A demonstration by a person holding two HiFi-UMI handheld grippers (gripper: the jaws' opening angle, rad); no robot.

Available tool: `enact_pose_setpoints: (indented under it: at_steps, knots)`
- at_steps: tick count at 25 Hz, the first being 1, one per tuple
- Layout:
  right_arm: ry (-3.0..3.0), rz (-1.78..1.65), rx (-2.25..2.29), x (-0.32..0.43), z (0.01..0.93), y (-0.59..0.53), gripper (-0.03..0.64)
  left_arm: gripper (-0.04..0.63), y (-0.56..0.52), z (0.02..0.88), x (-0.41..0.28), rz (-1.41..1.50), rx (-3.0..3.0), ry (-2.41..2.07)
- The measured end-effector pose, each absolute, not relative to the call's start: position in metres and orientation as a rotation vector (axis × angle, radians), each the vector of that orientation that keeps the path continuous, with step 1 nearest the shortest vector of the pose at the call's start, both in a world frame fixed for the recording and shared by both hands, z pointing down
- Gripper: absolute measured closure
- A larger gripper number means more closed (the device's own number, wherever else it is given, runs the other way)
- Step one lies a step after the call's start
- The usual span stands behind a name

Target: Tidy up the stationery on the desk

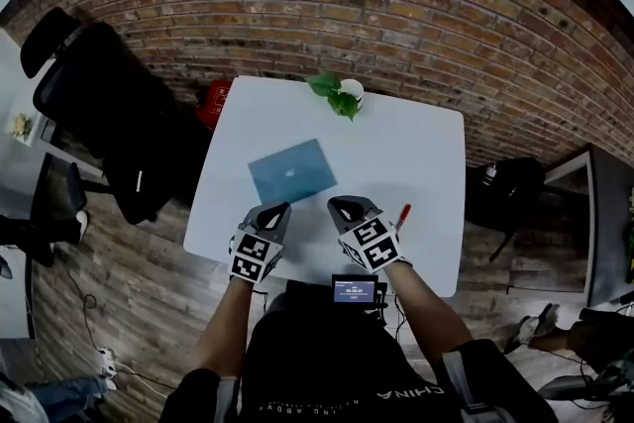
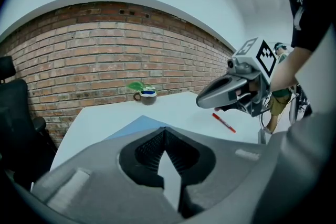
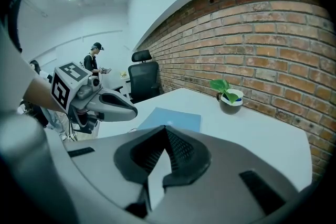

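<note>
Pen (image 1: 403, 216) lies by the desk's (image 1: 421, 149) near right edge; folder (image 1: 292, 170) sits mid-desk. Left gripper (image 1: 284, 207) and right gripper (image 1: 335, 204) hover over the near edge, jaws together, holding nothing. Plant (image 1: 344, 96) stands at the far edge.

White upside-down print on the person's black shirt (image 1: 327, 362), behind the right hand-held gripper (image 1: 339, 205), reads "CHINA". A second line there and the small screen (image 1: 355, 290) beside it are too small to read.
</note>
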State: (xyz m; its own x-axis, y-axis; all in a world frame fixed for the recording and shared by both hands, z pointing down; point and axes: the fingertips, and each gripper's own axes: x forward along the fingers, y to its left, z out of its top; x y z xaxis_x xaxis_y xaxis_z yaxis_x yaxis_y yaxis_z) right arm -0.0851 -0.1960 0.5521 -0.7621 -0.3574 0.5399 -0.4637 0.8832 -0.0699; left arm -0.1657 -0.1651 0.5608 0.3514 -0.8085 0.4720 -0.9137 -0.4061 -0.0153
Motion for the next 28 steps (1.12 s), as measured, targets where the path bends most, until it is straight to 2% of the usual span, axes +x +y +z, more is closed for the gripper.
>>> enact_pose_setpoints:
  at_steps: [9,21,22,24,28]
  knots:
    - [-2.48,0.328,0.609,-0.092,0.573,-0.201,0.607,0.597,-0.183,0.574,-0.181,0.624,2.351,-1.523]
    - [-2.379,0.471,0.788,-0.121,0.604,-0.225,0.607,0.592,-0.236,0.601,-0.238,0.736,2.419,-1.359]
    - [-2.371,0.482,0.804,-0.123,0.607,-0.227,0.607,0.573,-0.24,0.604,-0.241,0.744,2.426,-1.338]
    - [-2.355,0.512,0.836,-0.126,0.612,-0.228,0.607,0.493,-0.248,0.61,-0.246,0.769,2.435,-1.297]
    - [-2.319,0.562,0.879,-0.132,0.623,-0.23,0.598,0.479,-0.262,0.621,-0.255,0.83,2.453,-1.254]
